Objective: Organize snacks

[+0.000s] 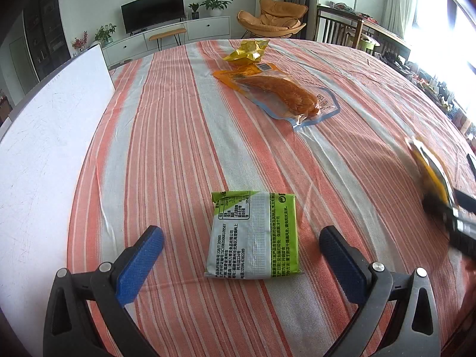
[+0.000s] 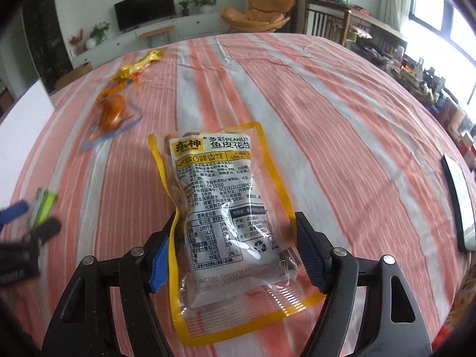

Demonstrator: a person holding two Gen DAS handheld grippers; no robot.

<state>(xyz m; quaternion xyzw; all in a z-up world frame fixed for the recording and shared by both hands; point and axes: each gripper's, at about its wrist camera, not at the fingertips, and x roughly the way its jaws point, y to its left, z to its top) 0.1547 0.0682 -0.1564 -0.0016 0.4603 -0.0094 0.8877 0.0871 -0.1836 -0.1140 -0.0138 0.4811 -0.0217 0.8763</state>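
Note:
A green and white snack packet (image 1: 255, 235) lies flat on the striped tablecloth between the open fingers of my left gripper (image 1: 241, 235), which do not touch it. My right gripper (image 2: 235, 229) has its jaws on both sides of a yellow-edged clear peanut pouch (image 2: 220, 208); the left finger touches the pouch edge, and I cannot tell if it is gripped. The pouch and right gripper show blurred at the right of the left wrist view (image 1: 431, 175). An orange meat snack in a clear pack (image 1: 279, 95) and a yellow wrapper (image 1: 248, 52) lie farther back.
A white board (image 1: 50, 136) stands along the table's left edge. A dark flat device (image 2: 459, 202) lies near the right edge of the table. Beyond the table are a TV stand, plants and an orange chair.

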